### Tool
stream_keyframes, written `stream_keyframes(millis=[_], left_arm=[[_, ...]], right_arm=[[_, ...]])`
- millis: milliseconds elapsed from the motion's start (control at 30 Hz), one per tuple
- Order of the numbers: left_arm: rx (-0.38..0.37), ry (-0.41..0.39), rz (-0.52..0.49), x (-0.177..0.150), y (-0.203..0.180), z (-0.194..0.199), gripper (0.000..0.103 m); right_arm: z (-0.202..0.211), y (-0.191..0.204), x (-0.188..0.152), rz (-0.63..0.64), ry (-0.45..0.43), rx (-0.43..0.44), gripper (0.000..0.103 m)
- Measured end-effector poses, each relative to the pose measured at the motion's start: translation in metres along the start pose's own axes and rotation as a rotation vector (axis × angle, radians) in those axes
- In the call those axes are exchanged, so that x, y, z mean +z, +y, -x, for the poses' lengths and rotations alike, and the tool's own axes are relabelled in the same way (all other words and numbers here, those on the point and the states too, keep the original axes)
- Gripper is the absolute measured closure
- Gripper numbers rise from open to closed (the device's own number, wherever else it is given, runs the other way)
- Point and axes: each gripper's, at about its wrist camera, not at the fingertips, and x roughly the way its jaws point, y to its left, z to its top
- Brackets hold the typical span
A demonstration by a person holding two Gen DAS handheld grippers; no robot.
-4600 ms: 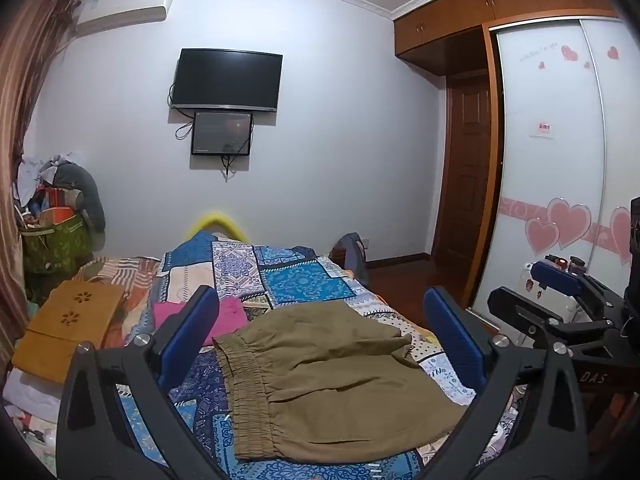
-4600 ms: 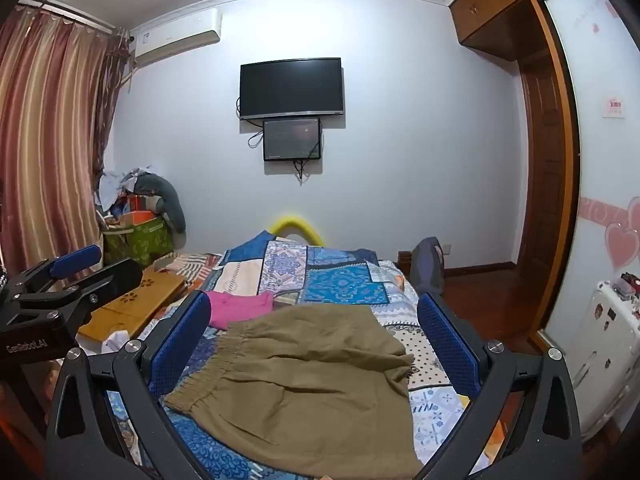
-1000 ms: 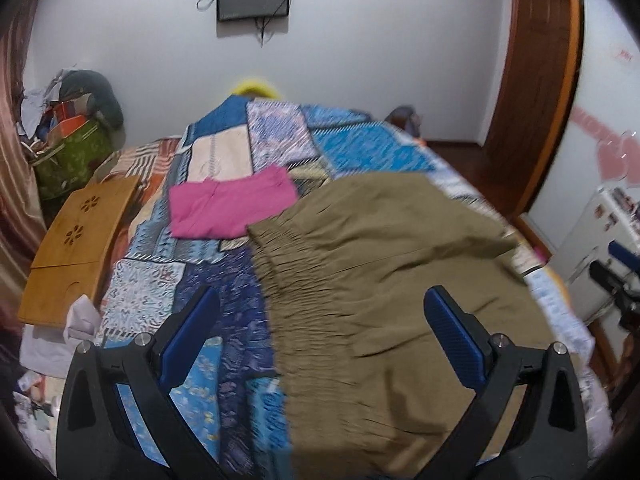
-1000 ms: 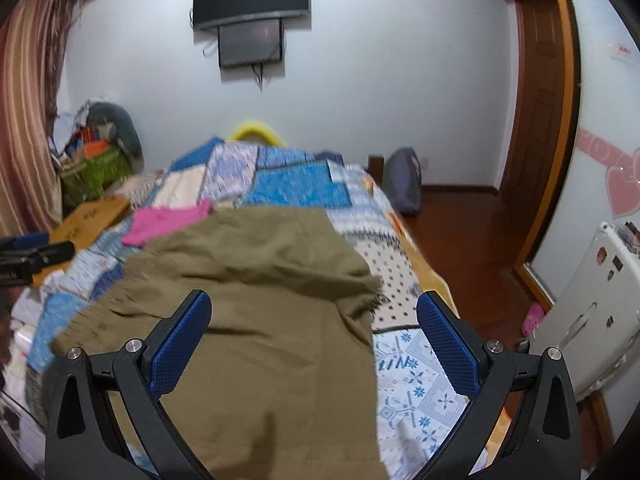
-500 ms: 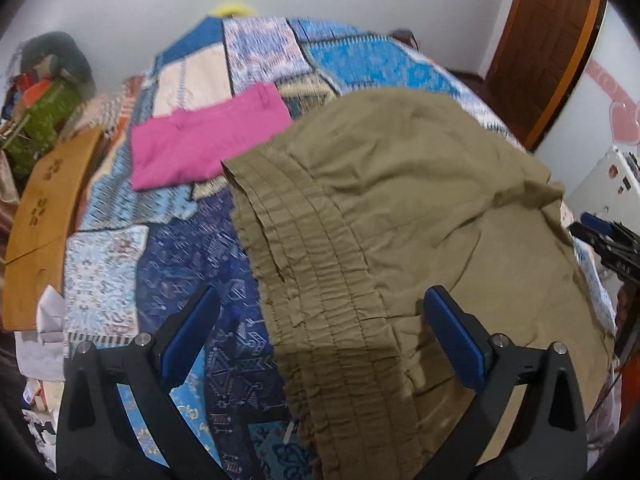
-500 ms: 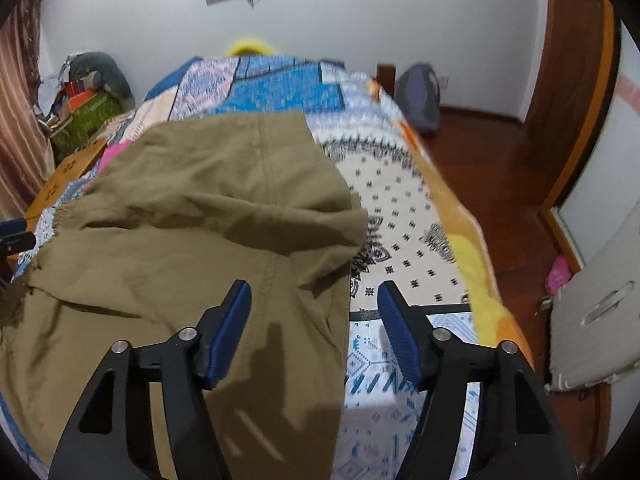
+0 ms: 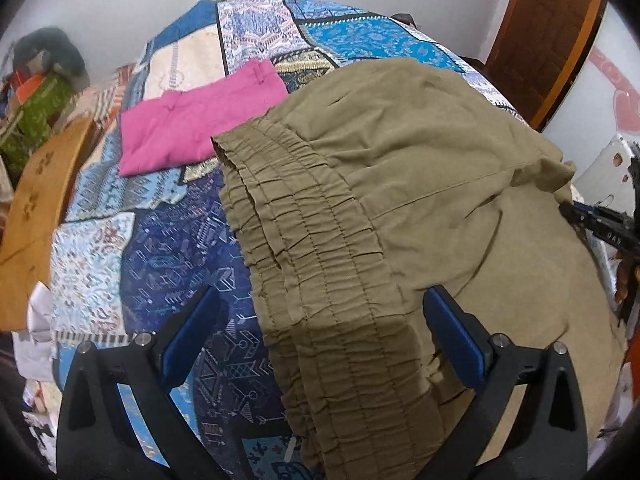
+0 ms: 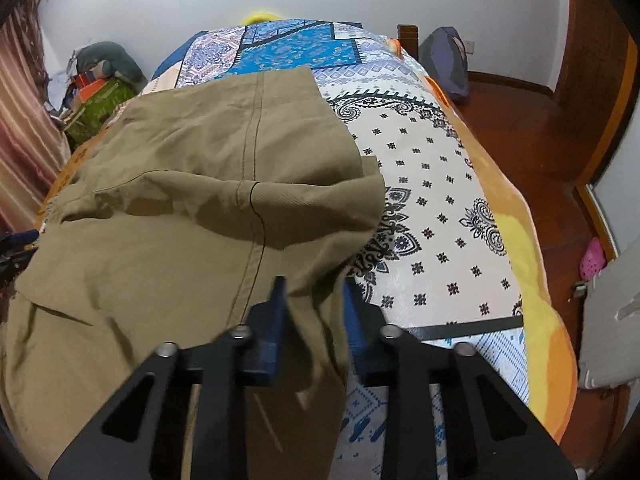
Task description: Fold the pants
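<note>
Olive pants (image 7: 400,168) lie spread on the patchwork bed cover (image 7: 168,264), elastic waistband (image 7: 320,272) toward the left wrist camera. My left gripper (image 7: 322,332) hovers open just over the waistband, one blue pad on each side of it, touching nothing. In the right wrist view the pants (image 8: 180,200) show a leg folded over itself. My right gripper (image 8: 316,312) is closing on the right edge of that leg near the hem, and bunched fabric fills the narrow gap between its pads.
A folded pink garment (image 7: 192,120) lies beyond the waistband. A wooden lap tray (image 7: 36,200) and bags sit at the bed's left. On the right the bed edge (image 8: 532,280) drops to a wooden floor (image 8: 520,120). The right gripper's tip (image 7: 600,224) shows at the far right.
Both grippers have dropped and tipped down toward the pants. The right gripper's jaws have narrowed from wide open to pinching the leg's edge. The left jaws stay wide.
</note>
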Motion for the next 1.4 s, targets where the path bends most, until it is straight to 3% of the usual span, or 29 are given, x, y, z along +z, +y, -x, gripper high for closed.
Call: stream_keyframes(millis=[67, 333, 500, 533, 633, 667, 767, 933, 1033, 1167, 1200, 1333, 1400], left_arm=[[0.023, -0.010, -0.013, -0.002, 0.000, 0.002, 0.000], [0.047, -0.021, -0.020, -0.009, 0.003, 0.005, 0.000], [0.077, -0.034, -0.043, -0.010, -0.003, 0.005, 0.000], [0.079, -0.036, -0.043, -0.010, -0.003, 0.005, 0.000], [0.071, -0.036, -0.034, -0.011, -0.001, 0.005, 0.000], [0.066, -0.034, -0.031, -0.011, 0.000, 0.004, 0.000], [0.055, -0.026, -0.025, -0.010, 0.001, 0.004, 0.000], [0.064, -0.027, -0.038, -0.009, -0.001, 0.006, 0.000], [0.064, -0.033, -0.036, -0.004, -0.001, 0.015, 0.000], [0.071, -0.105, -0.023, 0.006, 0.004, 0.040, 0.000], [0.067, -0.121, -0.014, 0.011, 0.008, 0.045, 0.000], [0.095, -0.143, 0.001, 0.030, 0.021, 0.047, 0.000], [0.093, -0.132, 0.021, 0.039, 0.028, 0.040, 0.000]], right_arm=[[-0.001, -0.001, 0.004, 0.012, -0.003, -0.025, 0.090], [0.015, -0.002, -0.001, 0.044, -0.033, -0.222, 0.090], [0.025, -0.007, 0.002, -0.016, -0.038, -0.077, 0.089], [0.023, -0.004, 0.005, -0.008, -0.042, -0.077, 0.087], [0.008, 0.001, 0.016, 0.002, -0.043, -0.105, 0.069], [0.002, 0.000, 0.019, 0.002, -0.037, -0.110, 0.068], [-0.022, -0.002, 0.021, 0.013, 0.021, -0.109, 0.069], [-0.022, -0.008, 0.023, 0.015, 0.019, -0.157, 0.080], [-0.015, -0.007, 0.023, 0.025, 0.032, -0.174, 0.080], [0.005, -0.004, 0.025, 0.027, 0.004, -0.151, 0.075], [0.010, -0.003, 0.027, 0.023, -0.007, -0.133, 0.074], [0.022, 0.002, 0.044, 0.031, -0.064, -0.088, 0.053], [0.024, 0.004, 0.053, 0.051, -0.096, -0.084, 0.051]])
